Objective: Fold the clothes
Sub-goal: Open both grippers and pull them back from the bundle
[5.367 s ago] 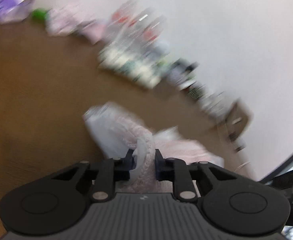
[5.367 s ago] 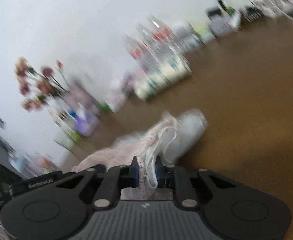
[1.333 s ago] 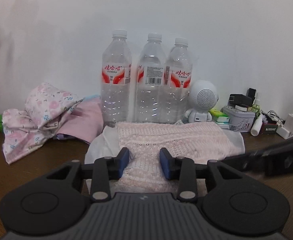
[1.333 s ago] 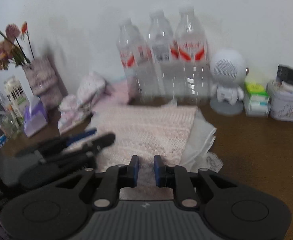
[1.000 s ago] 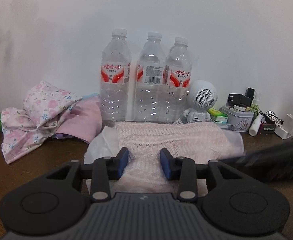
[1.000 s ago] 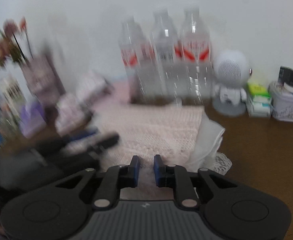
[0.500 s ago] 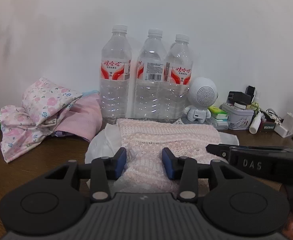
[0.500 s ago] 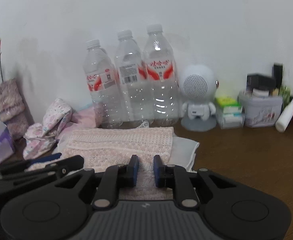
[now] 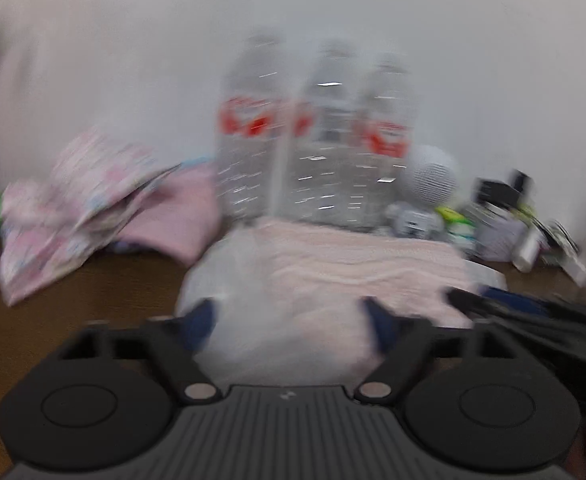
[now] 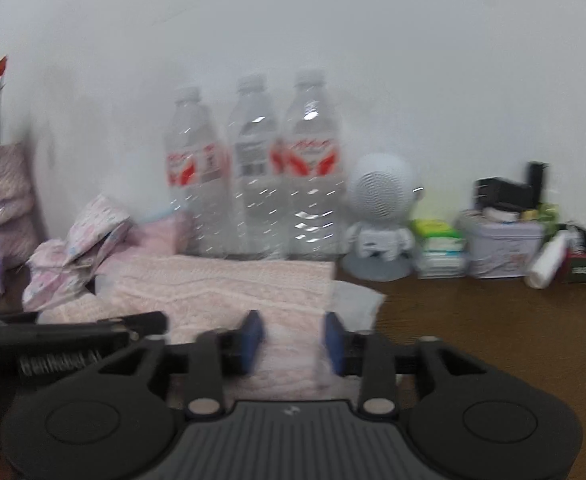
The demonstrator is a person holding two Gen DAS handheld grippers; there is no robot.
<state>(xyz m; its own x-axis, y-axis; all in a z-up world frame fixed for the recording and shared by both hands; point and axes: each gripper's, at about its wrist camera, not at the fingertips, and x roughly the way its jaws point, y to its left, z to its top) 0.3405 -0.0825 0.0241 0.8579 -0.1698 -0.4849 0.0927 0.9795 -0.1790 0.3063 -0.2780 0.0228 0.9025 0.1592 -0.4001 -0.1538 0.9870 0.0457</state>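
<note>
A folded pale pink knit garment (image 9: 333,264) with white lining at its edges lies flat on the brown table in front of three water bottles; it also shows in the right wrist view (image 10: 221,292). My left gripper (image 9: 289,324) is wide open over its near left part, holding nothing. My right gripper (image 10: 291,340) is open over its near right part, also empty. Each gripper shows at the edge of the other's view. Both views are motion-blurred.
Three water bottles (image 10: 253,184) stand against the white wall behind the garment. A heap of floral and pink clothes (image 9: 93,208) lies at the left. A white robot speaker (image 10: 381,216), tins and small items (image 10: 505,240) line the right back.
Both grippers have opened wider since half a second ago; the right one was nearly shut over the garment then. Both views now blur from motion. The garment stays folded on the table.
</note>
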